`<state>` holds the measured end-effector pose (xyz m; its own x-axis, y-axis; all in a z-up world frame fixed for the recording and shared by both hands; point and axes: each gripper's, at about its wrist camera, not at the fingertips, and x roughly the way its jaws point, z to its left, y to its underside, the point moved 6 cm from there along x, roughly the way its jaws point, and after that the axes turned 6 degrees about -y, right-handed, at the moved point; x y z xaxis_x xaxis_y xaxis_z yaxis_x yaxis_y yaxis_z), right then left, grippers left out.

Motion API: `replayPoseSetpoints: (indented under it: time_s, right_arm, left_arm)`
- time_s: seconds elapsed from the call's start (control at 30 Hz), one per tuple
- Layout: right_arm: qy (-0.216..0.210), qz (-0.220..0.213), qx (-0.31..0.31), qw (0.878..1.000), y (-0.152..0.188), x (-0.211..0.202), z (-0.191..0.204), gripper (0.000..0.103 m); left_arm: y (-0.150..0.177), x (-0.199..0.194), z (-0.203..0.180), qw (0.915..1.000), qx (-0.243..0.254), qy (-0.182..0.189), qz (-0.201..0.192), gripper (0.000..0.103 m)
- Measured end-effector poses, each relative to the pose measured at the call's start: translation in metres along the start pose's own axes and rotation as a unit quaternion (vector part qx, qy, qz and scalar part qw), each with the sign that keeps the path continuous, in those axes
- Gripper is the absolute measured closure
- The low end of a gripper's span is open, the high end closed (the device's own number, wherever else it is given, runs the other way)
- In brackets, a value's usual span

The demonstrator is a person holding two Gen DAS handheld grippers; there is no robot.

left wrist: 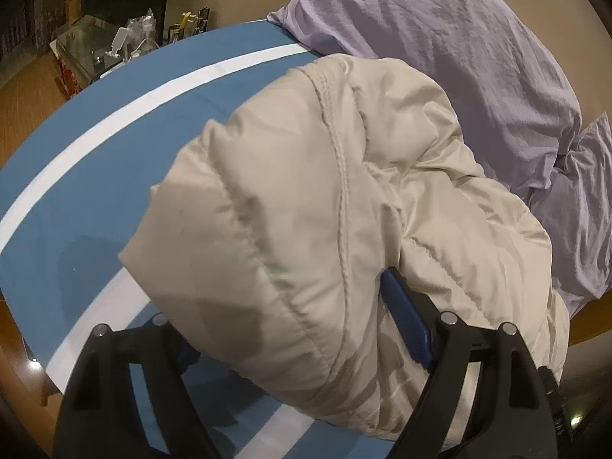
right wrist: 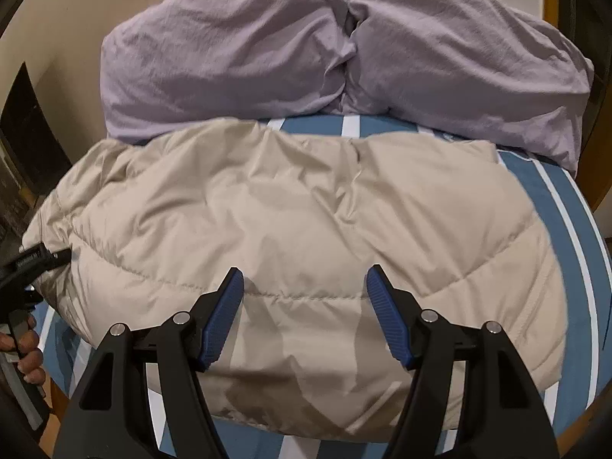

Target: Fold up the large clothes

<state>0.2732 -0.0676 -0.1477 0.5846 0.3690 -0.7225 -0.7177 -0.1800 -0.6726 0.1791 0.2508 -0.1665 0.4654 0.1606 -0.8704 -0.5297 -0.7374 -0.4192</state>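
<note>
A puffy beige jacket (right wrist: 290, 229) lies folded over on the striped bed (right wrist: 585, 267), just ahead of the right tool (right wrist: 304, 313), whose fingers stand apart above it; the left tool (left wrist: 290, 329) straddles the jacket's side, grip unclear, likely mid-fold, pressing flat next.

The puffy beige down jacket (right wrist: 290, 229) covers most of the blue-and-white striped bed sheet (right wrist: 573, 229), leaving open strips along its right side and at the near edge. Two lilac pillows (right wrist: 237, 61) press against the jacket's far edge, closing off that side. To the left, bare sheet runs to the cluttered glass-topped bedside table (left wrist: 88, 46).
</note>
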Motion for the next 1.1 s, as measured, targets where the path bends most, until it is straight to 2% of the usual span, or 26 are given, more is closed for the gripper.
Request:
replayPoseSetpoints:
  time_s: [0.3,0.37,0.47,0.63,0.73,0.93,1.1]
  right_arm:
    - [0.011,0.012,-0.011,1.000,0.018,0.023,0.004,0.029]
    - [0.016,0.012,-0.017,1.000,0.020,0.028,0.004,0.028]
    - [0.021,0.012,-0.024,0.999,0.022,0.034,0.003,0.028]
    - [0.031,0.003,-0.041,0.999,0.025,0.039,0.001,0.028]
    - [0.033,0.001,-0.045,0.998,0.025,0.040,-0.002,0.027]
    - [0.025,0.005,-0.045,0.999,0.023,0.042,-0.007,0.027]
    - [0.018,0.007,-0.044,0.999,0.023,0.041,-0.008,0.027]
  left_arm:
    - [-0.002,0.005,0.000,0.9993,-0.032,0.018,0.002,0.021]
    - [-0.003,0.006,-0.001,0.9989,-0.040,0.023,0.000,0.024]
    - [-0.004,0.004,-0.004,0.9986,-0.044,0.027,-0.007,0.033]
    - [-0.010,-0.006,-0.010,0.9971,-0.053,0.051,-0.018,0.065]
    - [-0.015,-0.014,-0.017,0.9962,-0.053,0.066,-0.021,0.072]
    - [-0.024,-0.044,-0.042,0.9918,-0.038,0.113,-0.045,0.075]
    - [-0.024,-0.079,-0.087,0.9833,0.010,0.167,-0.072,0.075]
